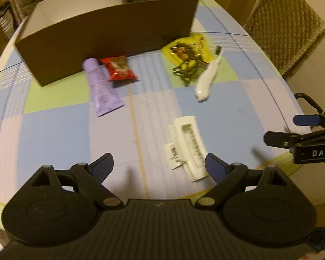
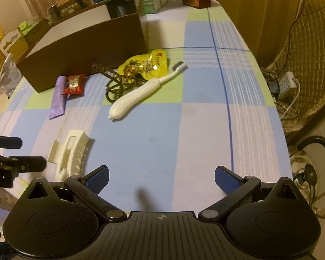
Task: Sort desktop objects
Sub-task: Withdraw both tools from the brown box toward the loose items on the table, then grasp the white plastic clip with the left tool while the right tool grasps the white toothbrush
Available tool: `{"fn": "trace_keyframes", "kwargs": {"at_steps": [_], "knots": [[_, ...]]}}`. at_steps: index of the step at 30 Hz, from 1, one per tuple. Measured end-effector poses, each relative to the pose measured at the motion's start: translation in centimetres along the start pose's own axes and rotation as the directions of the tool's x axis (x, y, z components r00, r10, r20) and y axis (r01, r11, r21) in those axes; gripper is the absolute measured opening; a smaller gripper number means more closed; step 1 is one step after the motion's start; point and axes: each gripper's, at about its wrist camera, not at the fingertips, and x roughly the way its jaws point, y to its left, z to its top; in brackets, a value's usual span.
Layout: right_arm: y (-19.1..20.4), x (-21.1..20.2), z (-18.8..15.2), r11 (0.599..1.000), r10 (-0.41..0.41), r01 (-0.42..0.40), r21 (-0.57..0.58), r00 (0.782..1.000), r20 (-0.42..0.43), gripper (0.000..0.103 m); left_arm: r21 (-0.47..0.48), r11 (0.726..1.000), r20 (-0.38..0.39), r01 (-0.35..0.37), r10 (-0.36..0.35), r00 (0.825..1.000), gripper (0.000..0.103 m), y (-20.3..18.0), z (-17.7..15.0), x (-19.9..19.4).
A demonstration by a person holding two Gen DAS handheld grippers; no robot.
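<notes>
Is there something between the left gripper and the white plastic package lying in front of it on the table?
Nothing visible. The left gripper is open, and the white package lies just ahead, near its right jaw, with only bare tablecloth between. The other items lie farther back.

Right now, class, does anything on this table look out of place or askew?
Yes: the braided cord lies tangled across the yellow snack packet, and the white brush lies over both. Nothing looks spilled or broken.

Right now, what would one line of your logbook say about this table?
left tongs open, empty | right tongs open, empty | purple tube, red packet, white brush lie outside brown box | nothing gripped
</notes>
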Motion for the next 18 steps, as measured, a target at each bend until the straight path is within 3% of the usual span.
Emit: {"fn": "trace_keyframes", "kwargs": {"at_steps": [11,13,17,18], "knots": [[-2.5,0.2,0.2,0.998,-0.029,0.029,0.057,1.0,-0.007,0.101,0.053,0.998,-0.048,0.044,-0.041,0.998,0.077,-2.3,1.7,4.0],[-2.9,0.3,0.3,0.997,-0.032,0.032,0.067,0.999,-0.009,0.101,0.06,0.997,-0.065,0.042,-0.038,0.997,0.068,-2.5,2.0,4.8],[-3.4,0.5,0.6,0.996,-0.032,0.033,0.083,0.999,-0.006,0.101,0.064,0.997,-0.092,0.041,-0.035,0.995,0.062,-2.7,2.2,6.0],[-3.4,0.6,0.8,0.996,-0.031,0.031,0.085,1.0,-0.002,0.101,0.069,0.997,-0.096,0.039,-0.032,0.995,0.055,-2.7,2.2,6.2]]}}
